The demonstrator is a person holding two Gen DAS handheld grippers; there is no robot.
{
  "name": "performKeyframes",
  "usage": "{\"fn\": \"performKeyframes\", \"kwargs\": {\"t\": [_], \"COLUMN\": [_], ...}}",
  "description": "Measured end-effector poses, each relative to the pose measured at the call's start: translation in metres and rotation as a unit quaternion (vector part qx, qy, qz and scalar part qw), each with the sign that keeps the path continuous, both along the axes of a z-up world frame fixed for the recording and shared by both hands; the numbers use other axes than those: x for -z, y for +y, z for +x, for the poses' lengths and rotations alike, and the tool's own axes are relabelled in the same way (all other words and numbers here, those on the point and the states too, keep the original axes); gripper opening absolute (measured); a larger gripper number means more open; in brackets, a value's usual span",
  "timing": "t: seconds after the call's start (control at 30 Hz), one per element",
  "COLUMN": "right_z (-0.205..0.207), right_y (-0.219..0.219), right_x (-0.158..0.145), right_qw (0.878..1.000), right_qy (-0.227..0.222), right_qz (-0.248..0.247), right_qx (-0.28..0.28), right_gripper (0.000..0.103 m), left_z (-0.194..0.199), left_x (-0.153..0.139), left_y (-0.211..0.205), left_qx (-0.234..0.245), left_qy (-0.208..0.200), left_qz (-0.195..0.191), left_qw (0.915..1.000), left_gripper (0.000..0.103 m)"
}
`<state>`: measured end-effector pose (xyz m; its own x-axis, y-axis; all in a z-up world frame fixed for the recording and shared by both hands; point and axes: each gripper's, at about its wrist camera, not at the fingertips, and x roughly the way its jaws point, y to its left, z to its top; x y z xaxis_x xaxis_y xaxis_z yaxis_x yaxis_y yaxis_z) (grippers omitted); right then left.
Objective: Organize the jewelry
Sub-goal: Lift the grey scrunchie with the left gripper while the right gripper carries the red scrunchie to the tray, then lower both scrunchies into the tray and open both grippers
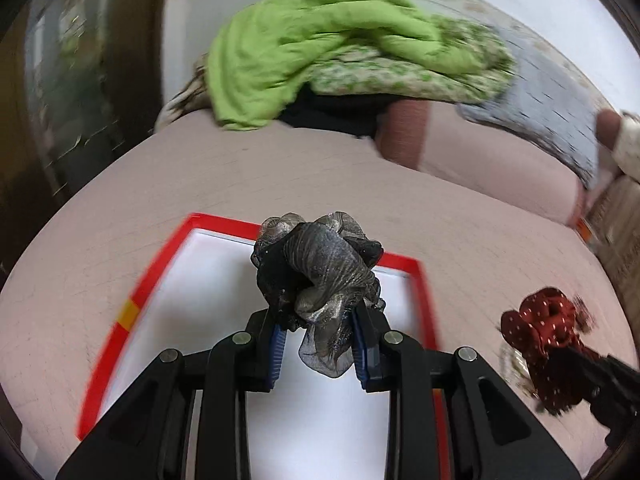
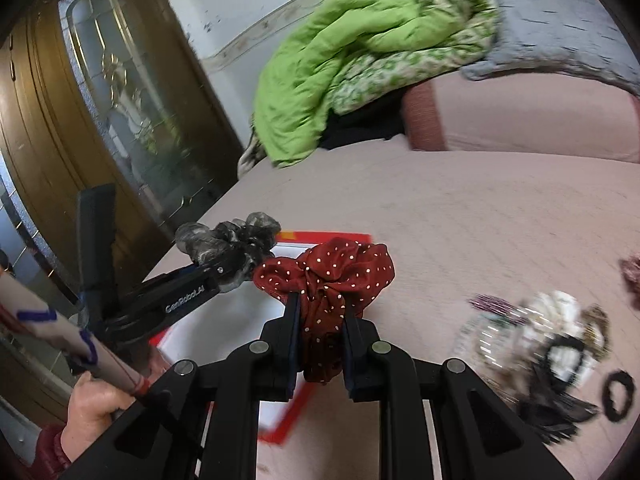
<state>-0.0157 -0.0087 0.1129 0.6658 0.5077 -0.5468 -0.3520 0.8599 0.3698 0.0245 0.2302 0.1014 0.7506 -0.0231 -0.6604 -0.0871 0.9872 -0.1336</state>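
Note:
My left gripper [image 1: 316, 320] is shut on a grey-black sheer scrunchie [image 1: 320, 268] and holds it above a shallow box [image 1: 224, 292] with a red rim and a white floor, lying on the pink bed. In the right wrist view the same gripper [image 2: 236, 264] comes in from the left with the grey scrunchie [image 2: 228, 240]. My right gripper [image 2: 320, 308] is shut on a dark red scrunchie with white dots [image 2: 332, 276], just right of the box [image 2: 224, 312]. The left wrist view shows that red scrunchie [image 1: 540, 332] at lower right.
A pile of hair ties and jewelry [image 2: 548, 340] lies on the bed at right, with a black hair tie [image 2: 620, 394] beside it. A green blanket [image 2: 340, 64] and a grey pillow [image 2: 560, 20] lie at the head. A wooden door [image 2: 100, 100] stands left. A hand [image 2: 92, 404] grips the left handle.

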Motion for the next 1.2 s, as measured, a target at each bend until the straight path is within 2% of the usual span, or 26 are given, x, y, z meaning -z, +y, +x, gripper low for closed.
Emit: {"fn": "performKeyframes", "kwargs": {"t": [0.17, 0.37, 0.53, 0.7, 0.83, 0.97, 1.1, 1.2], "right_z": [0.039, 0.091, 0.123, 0.135, 0.141, 0.144, 0.148, 0.149], "right_y": [0.052, 0.102, 0.101, 0.096, 0.093, 0.094, 0.091, 0.085], "right_x": [0.004, 0.028, 0.053, 0.075, 0.074, 0.067, 0.069, 0.069], "right_qw": [1.000, 0.998, 0.997, 0.993, 0.993, 0.993, 0.992, 0.992], "right_qy": [0.013, 0.041, 0.066, 0.090, 0.084, 0.081, 0.088, 0.095], "right_qz": [0.009, -0.029, -0.029, -0.054, -0.069, -0.072, -0.069, -0.062], "right_qx": [-0.020, -0.045, -0.042, -0.045, -0.041, -0.053, -0.052, -0.046], "right_gripper": [0.021, 0.021, 0.021, 0.021, 0.021, 0.024, 0.026, 0.041], "left_z": [0.026, 0.055, 0.069, 0.075, 0.078, 0.082, 0.083, 0.082], "left_x": [0.015, 0.039, 0.045, 0.049, 0.050, 0.053, 0.053, 0.049], "left_y": [0.039, 0.060, 0.057, 0.055, 0.053, 0.046, 0.045, 0.045], "left_qx": [-0.027, -0.040, -0.050, -0.060, -0.065, -0.067, -0.070, -0.071], "left_qy": [0.031, 0.073, 0.084, 0.088, 0.092, 0.096, 0.094, 0.088], "left_qz": [-0.014, -0.027, -0.015, -0.004, -0.005, 0.004, 0.002, 0.002], "left_qw": [0.9990, 0.9961, 0.9951, 0.9943, 0.9936, 0.9931, 0.9931, 0.9936], "left_gripper": [0.027, 0.027, 0.027, 0.028, 0.029, 0.035, 0.046, 0.057]}}
